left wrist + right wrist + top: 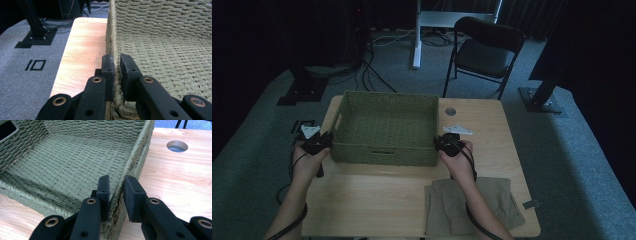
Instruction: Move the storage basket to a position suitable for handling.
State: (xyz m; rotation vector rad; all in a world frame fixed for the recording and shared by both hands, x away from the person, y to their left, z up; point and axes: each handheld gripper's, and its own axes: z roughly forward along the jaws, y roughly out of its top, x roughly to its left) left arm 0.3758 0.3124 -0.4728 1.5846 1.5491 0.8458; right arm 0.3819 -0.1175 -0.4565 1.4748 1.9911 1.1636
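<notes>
A green woven basket stands empty on the far half of a light wooden table. My left gripper is at the basket's near left corner. In the left gripper view the basket's left wall runs between the jaws of the left gripper, and both pads press on its rim. My right gripper is at the near right corner. In the right gripper view the right gripper is closed over the basket's right wall, one pad inside and one outside.
A folded khaki garment lies at the table's near right edge, under my right forearm. A round cable hole is in the tabletop right of the basket. A black folding chair stands behind the table, with stand legs and cables on the floor.
</notes>
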